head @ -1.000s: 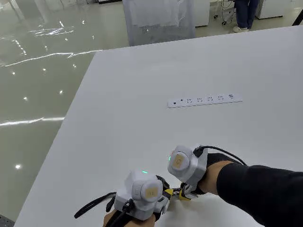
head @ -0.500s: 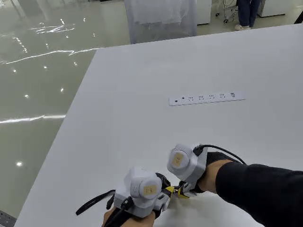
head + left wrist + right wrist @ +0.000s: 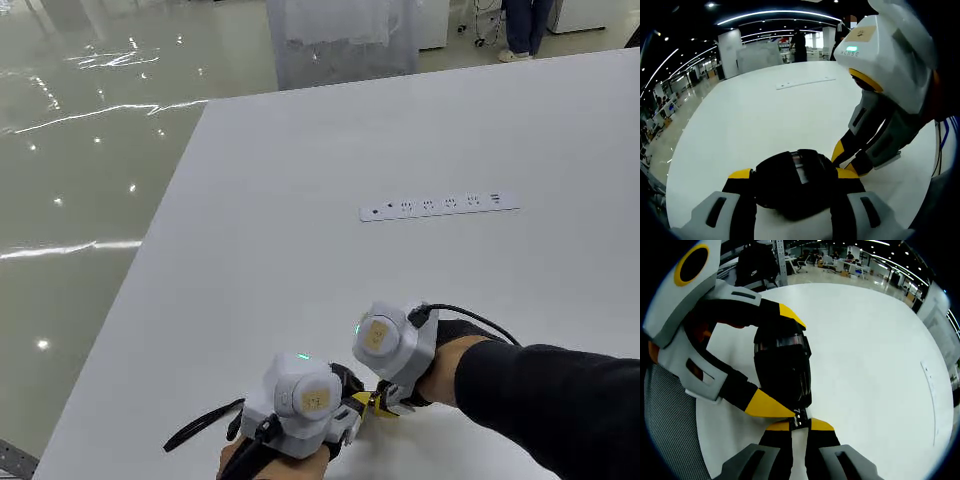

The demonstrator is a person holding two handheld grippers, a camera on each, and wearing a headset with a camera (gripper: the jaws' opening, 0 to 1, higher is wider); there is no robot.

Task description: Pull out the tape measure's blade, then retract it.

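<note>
- Okay, far left in the head view there is glossy floor, running along the left edge of the white counter.
- A black strap trails out to the left of the left hand-held gripper, at the counter's near edge.
- The left hand-held gripper is closed in on the tape measure. Its yellow-tipped fingers press on either side of the round black case.
- In the head view the tape measure sits between the two grippers, low over the near part of the counter. I cannot tell whether it touches the surface.
- Only a short stub of the blade shows out of the case. It has printed marks on it and runs straight into the right jaws.
- The right hand-held gripper is almost fully closed, with its yellow tips pinching the end of the blade, just beside the case.
- In the left gripper view the right hand-held gripper comes in from the right, with its tips angled down next to the case.
- A black cable loops off the right gripper's white housing.
- A white power strip lies flat farther up the counter, right of centre and well apart from the grippers.
- A dark sleeve is at the lower right of the head view, behind the right gripper.
</note>
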